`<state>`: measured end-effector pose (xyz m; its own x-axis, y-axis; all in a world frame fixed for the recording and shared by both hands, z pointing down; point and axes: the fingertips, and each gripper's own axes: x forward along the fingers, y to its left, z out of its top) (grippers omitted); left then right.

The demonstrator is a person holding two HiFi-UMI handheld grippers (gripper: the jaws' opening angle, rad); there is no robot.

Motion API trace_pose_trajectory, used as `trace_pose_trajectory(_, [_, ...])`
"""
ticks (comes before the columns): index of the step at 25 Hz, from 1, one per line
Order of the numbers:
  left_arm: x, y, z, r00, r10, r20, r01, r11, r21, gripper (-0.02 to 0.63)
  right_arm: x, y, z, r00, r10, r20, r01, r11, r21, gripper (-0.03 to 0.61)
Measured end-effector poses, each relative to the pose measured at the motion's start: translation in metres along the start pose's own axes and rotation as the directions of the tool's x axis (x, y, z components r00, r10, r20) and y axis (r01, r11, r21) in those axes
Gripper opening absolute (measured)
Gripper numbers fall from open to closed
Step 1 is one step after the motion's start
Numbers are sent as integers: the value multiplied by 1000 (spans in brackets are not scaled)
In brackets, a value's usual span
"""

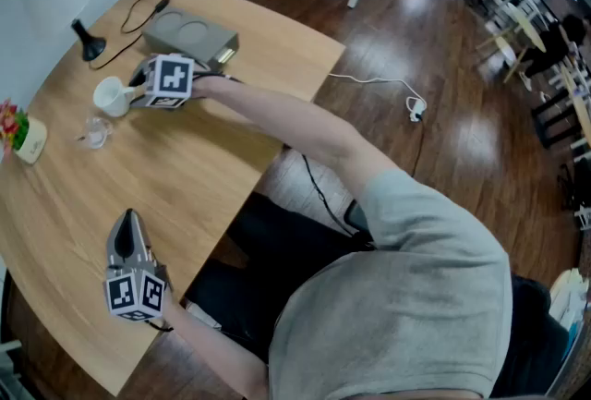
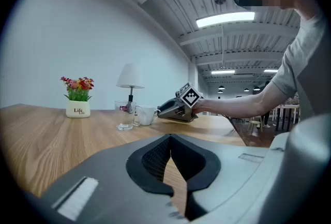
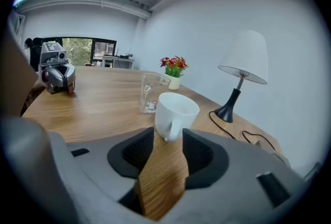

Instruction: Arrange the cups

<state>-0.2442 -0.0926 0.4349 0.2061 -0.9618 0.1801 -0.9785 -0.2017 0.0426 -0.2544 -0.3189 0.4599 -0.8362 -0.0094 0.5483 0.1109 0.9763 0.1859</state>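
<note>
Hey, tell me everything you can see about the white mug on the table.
The white mug looks like glossy ceramic, plain, with one loop handle. It stands upright on the wooden table, mouth up. A clear glass stands close by, apart from it. Its handle faces the right tool and sits between that tool's open jaws, which do not press it.

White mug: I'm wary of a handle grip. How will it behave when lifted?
The mug looks glazed ceramic: probably rigid, smooth, breakable if dropped. Its handle sits between the jaws of the open right gripper; held there alone, it may tilt. Standing upright, it should slide rather than roll if pushed.
</note>
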Motion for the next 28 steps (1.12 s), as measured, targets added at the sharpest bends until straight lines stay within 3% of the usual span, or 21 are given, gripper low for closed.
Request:
trace_pose_trajectory(2, [24, -14, 2, 998, -62, 6, 62, 998, -14, 3, -35, -42, -37, 983, -162, -89, 162, 987, -5, 170])
trace_pose_trajectory(4, [37, -21, 1, 995, -101, 10, 101, 995, -24, 3, -50, -59, -58, 966, -220, -133, 222, 975, 0, 170])
trace_pose_trajectory(12, [40, -20, 3, 994, -109, 7, 109, 994, -20, 3, -38, -61, -50, 973, -217, -73, 222, 973, 69, 166])
trace_pose_trajectory(16, [38, -17, 1, 995, -102, 5, 102, 994, -24, 3, -37, -63, -49, 973, -219, -76, 225, 971, 79, 67])
trace_pose_trajectory(23, [41, -15, 2, 995, -102, 0, 102, 994, -31, 3, -53, -58, -46, 978, -210, -20, 209, 952, 223, 58])
trace_pose_trajectory(28, [35, -16, 1, 996, -88, 0, 88, 996, -28, 3, -84, -43, -44, 974, -221, 41, 203, 946, 254, 58])
